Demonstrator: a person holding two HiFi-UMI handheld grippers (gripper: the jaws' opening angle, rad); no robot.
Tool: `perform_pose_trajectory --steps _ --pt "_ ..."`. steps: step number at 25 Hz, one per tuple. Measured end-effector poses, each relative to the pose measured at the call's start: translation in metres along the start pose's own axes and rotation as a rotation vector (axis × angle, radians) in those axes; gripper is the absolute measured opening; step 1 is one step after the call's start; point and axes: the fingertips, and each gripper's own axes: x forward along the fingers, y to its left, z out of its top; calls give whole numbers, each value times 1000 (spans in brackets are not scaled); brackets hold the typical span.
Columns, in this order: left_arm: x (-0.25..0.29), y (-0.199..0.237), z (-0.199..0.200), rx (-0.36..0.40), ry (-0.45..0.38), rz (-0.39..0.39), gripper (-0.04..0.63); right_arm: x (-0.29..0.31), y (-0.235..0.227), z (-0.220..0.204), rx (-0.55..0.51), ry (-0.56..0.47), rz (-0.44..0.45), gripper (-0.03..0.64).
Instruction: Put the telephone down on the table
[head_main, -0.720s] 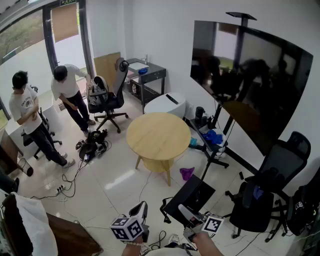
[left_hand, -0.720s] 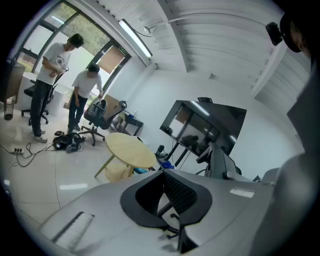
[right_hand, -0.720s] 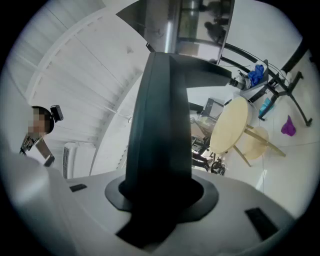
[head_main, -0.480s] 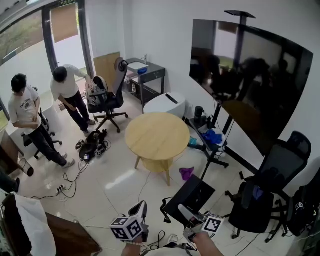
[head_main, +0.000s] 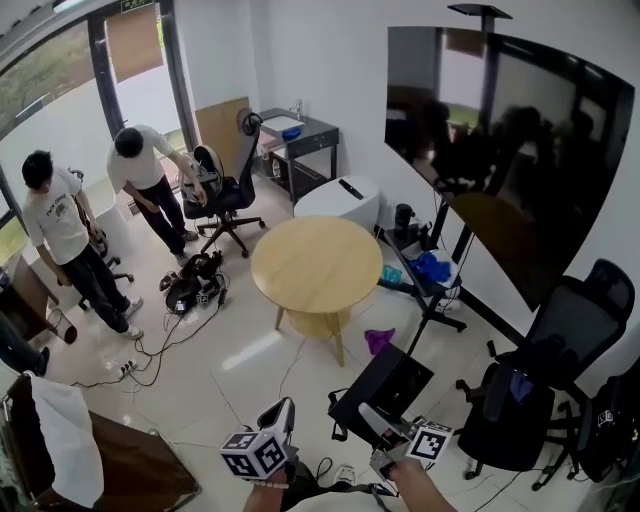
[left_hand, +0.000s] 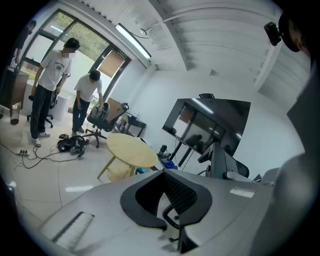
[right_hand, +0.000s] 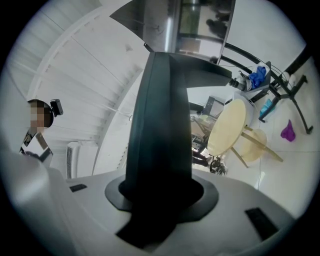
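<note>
A dark flat telephone stands upright between the jaws of my right gripper, which is shut on its lower end. In the head view that gripper sits at the bottom edge, right of centre, far from the round wooden table across the floor. The table top is bare. My left gripper is at the bottom edge, left of centre. Its pads stand a little apart with nothing between them.
A black case lies on the floor between me and the table, with cables to the left. Black office chairs and a large screen on a stand fill the right. Two people stand at the back left.
The head view has shifted slightly. Both grippers keep their places at the bottom edge. The people at the back left have moved a little.
</note>
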Motion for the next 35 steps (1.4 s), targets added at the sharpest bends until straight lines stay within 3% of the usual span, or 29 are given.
perform_pose_trajectory --steps 7,18,35 --pt "5 4 -4 -11 5 34 -15 4 -14 1 49 18 13 166" --pt "65 25 13 -24 9 3 -15 38 -46 24 21 23 -12 166" --pt "177 96 114 -13 12 -29 -15 166 -104 91 14 -5 -51 166"
